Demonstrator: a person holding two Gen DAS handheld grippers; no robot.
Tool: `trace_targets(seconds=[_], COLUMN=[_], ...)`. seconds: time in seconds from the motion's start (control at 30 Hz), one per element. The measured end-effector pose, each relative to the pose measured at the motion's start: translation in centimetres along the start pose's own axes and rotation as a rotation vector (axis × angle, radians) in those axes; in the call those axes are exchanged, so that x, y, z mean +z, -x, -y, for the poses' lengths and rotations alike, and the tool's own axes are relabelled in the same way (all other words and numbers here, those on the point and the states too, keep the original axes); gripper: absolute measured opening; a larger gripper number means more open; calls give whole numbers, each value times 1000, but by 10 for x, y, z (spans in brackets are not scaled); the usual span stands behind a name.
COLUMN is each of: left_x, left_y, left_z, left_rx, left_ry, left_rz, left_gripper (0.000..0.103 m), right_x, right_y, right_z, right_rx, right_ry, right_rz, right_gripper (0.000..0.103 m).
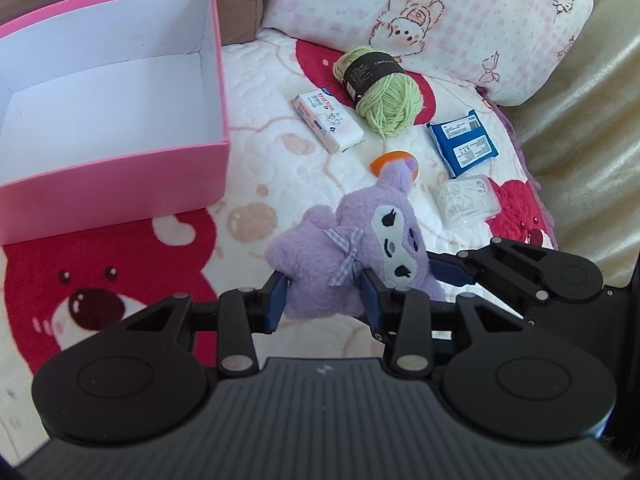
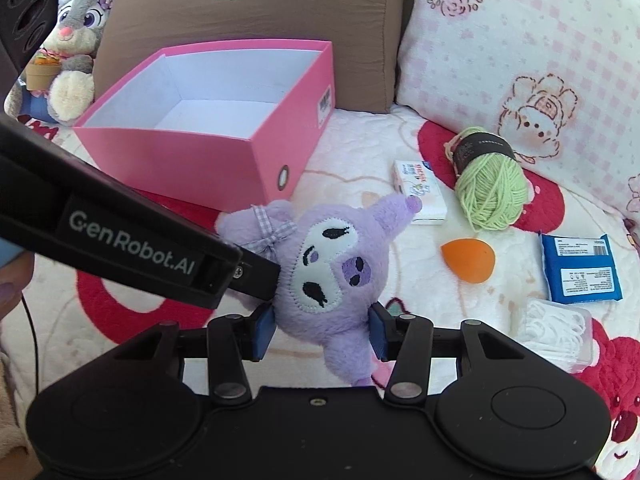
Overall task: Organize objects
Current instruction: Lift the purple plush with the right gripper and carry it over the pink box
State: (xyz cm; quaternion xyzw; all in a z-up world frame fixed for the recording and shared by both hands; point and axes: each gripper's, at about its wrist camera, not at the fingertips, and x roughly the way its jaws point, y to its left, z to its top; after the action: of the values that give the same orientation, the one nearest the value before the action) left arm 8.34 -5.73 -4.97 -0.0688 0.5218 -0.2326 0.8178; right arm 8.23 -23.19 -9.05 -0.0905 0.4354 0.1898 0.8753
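Note:
A purple plush toy (image 1: pixel 352 248) with a white face and a checked bow hangs lifted above the blanket, held by both grippers at once. My left gripper (image 1: pixel 326 300) is shut on its lower left part, blue pads pressing into the fur. My right gripper (image 2: pixel 322 330) is shut on the plush toy (image 2: pixel 332 268) from the other side; in the left wrist view it reaches in from the right. An open pink box (image 1: pixel 120 172) with a white inside stands at the left. It holds nothing I can see. The pink box (image 2: pixel 224 152) lies behind the toy in the right wrist view.
On the patterned blanket lie a green yarn ball (image 1: pixel 384 92), a small soap box (image 1: pixel 328 124), an orange sponge (image 2: pixel 468 260), a blue packet (image 1: pixel 464 140) and a clear case of floss picks (image 1: pixel 466 200). Pillows (image 2: pixel 520 40) line the back. A grey rabbit plush (image 2: pixel 72 48) sits far left.

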Motion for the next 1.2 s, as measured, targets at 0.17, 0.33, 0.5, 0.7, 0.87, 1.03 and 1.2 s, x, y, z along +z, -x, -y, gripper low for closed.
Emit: trace_targets(seconds=[0.17,0.33,0.5,0.7,0.87,1.03,1.2], left_x=[-2,0,1,2,3,19,38], left_y=[22,44,65,82,97,115,125], left_z=[-5,-8,-13,-23,-32,-46,-67], left_rx=[5,9,6,10,33,53,89], left_ry=[2,-12,-13,5,8,22,71], left_rz=[10,45,85,100,113,154,182], left_gripper=[38,38,38,38,38,38,38], right_x=[7,19,30,41,52,75,103], right_y=[12,27,39,46,49,51,39], right_z=[-13,-24,-34,-48,-62,-77,-85], right_rx=[18,20,10,6,16,2,25], right_ry=[14,38,78,102,122,180,196], right_rz=[6,21,47,53,67,103,133], right_gripper=[53,53,53,53,53,53,52])
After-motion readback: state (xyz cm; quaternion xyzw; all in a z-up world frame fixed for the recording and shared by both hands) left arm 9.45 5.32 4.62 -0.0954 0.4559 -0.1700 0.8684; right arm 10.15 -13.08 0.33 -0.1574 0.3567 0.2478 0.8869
